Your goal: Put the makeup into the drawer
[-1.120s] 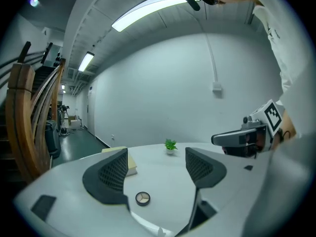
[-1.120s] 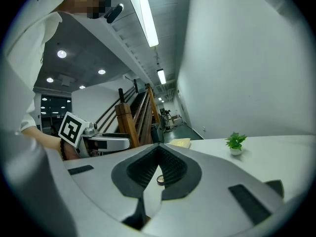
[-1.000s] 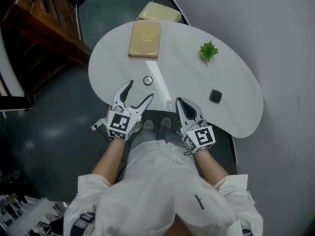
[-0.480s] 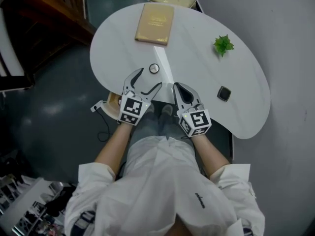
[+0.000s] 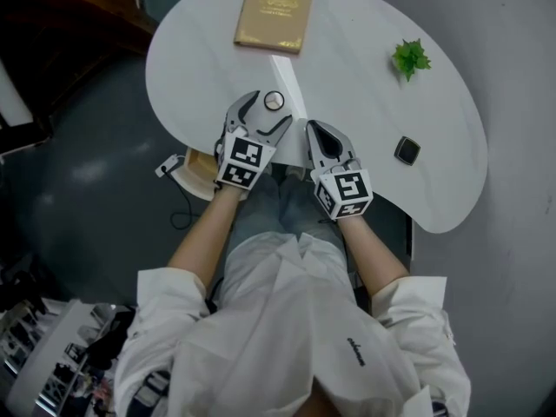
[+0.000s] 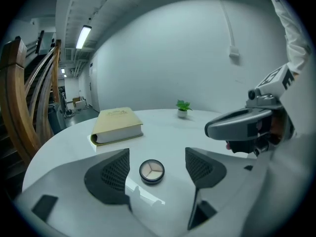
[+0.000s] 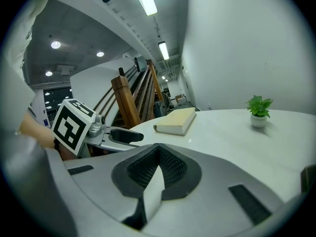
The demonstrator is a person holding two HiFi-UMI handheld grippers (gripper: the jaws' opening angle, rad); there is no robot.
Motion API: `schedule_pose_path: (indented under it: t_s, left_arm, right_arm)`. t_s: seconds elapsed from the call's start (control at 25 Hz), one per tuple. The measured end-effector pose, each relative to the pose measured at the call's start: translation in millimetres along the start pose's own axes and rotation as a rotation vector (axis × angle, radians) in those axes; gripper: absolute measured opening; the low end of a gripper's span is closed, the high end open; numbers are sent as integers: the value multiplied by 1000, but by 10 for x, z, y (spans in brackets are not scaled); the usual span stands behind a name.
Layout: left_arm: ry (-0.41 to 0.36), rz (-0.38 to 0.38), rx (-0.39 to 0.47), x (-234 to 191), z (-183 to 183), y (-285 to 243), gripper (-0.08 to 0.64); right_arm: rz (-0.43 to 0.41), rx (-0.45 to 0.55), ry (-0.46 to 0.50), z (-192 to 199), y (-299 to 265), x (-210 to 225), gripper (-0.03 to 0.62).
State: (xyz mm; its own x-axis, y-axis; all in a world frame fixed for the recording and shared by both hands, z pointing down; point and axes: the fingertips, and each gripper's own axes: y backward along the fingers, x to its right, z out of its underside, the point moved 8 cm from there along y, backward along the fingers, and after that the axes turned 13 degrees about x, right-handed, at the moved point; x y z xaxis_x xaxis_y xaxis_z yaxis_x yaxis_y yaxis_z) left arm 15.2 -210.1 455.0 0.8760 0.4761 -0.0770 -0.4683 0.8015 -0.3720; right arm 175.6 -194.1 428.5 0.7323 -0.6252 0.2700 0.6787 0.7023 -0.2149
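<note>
Head view first: white bench (image 5: 365, 111) carries a tan book (image 5: 272, 11) at the far side, a little green plant (image 5: 411, 57) and a black square case (image 5: 407, 151) off to the right, and the round makeup compact (image 5: 274, 101) near the front edge. The left gripper (image 5: 268, 111) sits right at the compact with its fingers spread wide. The right gripper (image 5: 313, 129) is just beside it, over the bench edge.

Left gripper view: the left gripper (image 6: 157, 157) has both fingers wide apart. The compact (image 6: 151, 171) lies flat on the bench between them, touching neither pad. The book (image 6: 117, 125) and plant (image 6: 183, 107) are further back.

Right gripper view: the right gripper (image 7: 158, 164) has its fingers pressed together with nothing in between. The book (image 7: 175, 121) and plant (image 7: 258, 110) sit beyond.
</note>
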Motion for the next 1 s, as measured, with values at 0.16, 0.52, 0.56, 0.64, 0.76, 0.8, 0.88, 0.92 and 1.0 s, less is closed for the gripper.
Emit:
schedule_pose_path:
  t_s: [0.16,0.52,0.56,0.64,0.76,0.8,0.88,0.92,1.0]
  left_arm:
    - [10,-1,-36,-45,109,-143,360]
    - [13,-10,-107,-149,299,-359,359]
    - [16,-9,-114,-154,304,-376,359]
    - [20,-6,-122,-165,319,-410,357]
    - [20,-6,-135,-169,348,-439,350]
    - [19,-5,-141,-165,354,-442,345]
    - [18,-6,-154,-168,374,-451,333]
    - [17,-8,-161,-175,387,-458,322]
    - [12,-12,-172,-188,407,-467,301]
  right_arm:
    - [-4,-25,9,97,-163,40,17]
    - [-3,-65,-2,292,-379,121,17]
    - [-4,-67,-3,304,-392,125,17]
    - [-5,-69,-3,328,-420,127,17]
    - [-7,-69,-7,346,-444,115,17]
    - [-7,-68,-8,347,-445,110,17]
    - [-7,-68,-8,352,-450,103,17]
    - [-8,-69,-8,356,-455,101,17]
    - [-9,-71,-8,361,-455,98,17]
